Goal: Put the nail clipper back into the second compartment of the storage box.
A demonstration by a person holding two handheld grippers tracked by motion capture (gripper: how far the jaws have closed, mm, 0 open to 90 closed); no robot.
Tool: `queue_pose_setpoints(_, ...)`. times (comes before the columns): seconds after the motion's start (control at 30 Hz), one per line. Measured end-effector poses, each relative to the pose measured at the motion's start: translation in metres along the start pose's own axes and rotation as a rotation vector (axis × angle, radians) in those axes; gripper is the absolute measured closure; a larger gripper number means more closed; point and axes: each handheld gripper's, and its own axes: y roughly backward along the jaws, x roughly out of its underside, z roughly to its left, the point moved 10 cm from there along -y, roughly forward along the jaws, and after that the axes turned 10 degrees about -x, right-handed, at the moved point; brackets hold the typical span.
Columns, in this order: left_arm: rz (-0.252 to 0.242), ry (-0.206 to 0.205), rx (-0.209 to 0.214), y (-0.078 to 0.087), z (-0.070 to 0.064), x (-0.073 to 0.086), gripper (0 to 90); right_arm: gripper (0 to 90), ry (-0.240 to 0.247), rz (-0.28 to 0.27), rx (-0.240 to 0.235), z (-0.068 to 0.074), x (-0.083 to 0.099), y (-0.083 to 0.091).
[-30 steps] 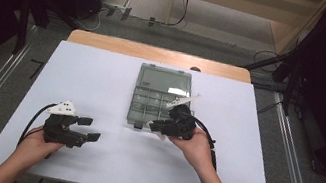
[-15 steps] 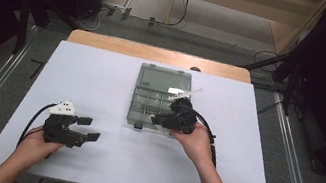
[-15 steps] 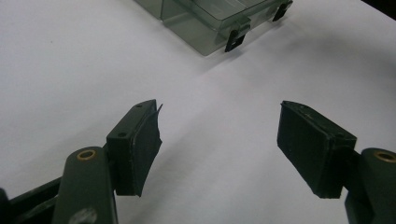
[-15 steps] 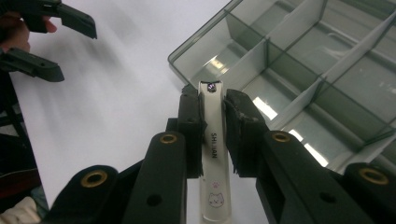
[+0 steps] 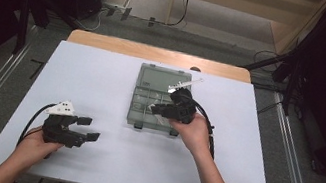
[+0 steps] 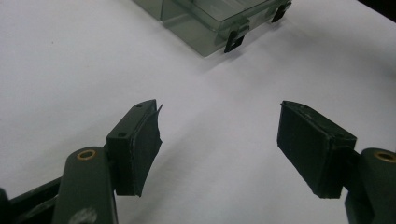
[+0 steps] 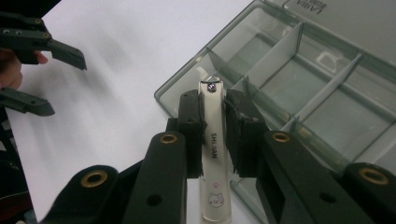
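1. The right hand-held gripper [image 7: 215, 123] holds a white nail clipper [image 7: 213, 149] between its two pads, clamped on the long sides. The long axis of the clipper runs along the jaws, and its metal tip points forward over the near corner of the compartment box [image 7: 327, 126].
2. The open compartments lie just ahead of and below this tip — so the coming move is, I judge, a short advance and a lowering into one cell.
3. The left hand-held gripper [image 5: 86, 128] rests low over the table [image 5: 103, 76], its jaws wide apart and holding nothing; the box [image 6: 210, 23] lies well ahead of it, so the right hand is the nearer one.
4. Hard to make out: in the high view the clipper [image 5: 157, 112] is only a pale streak, and which cell lies under the tip I cannot tell.
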Motion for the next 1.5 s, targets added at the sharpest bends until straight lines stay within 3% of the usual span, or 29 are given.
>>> queue_pose_setpoints(0.4, -0.015, 0.011, -0.018, 0.004, 0.002, 0.002, 29.5, 78.5, -0.047, -0.017, 0.036, -0.019, -0.015, -0.004)
queue_pose_setpoints(0.77, -0.015, 0.020, -0.034, 0.007, 0.005, 0.007, 29.5, 78.5, -0.042, -0.045, 0.073, -0.029, -0.027, -0.014)
queue_pose_setpoints(1.5, -0.019, 0.033, -0.046, 0.014, 0.006, 0.012, 29.5, 78.4, -0.086, -0.095, 0.121, -0.054, -0.038, -0.037)
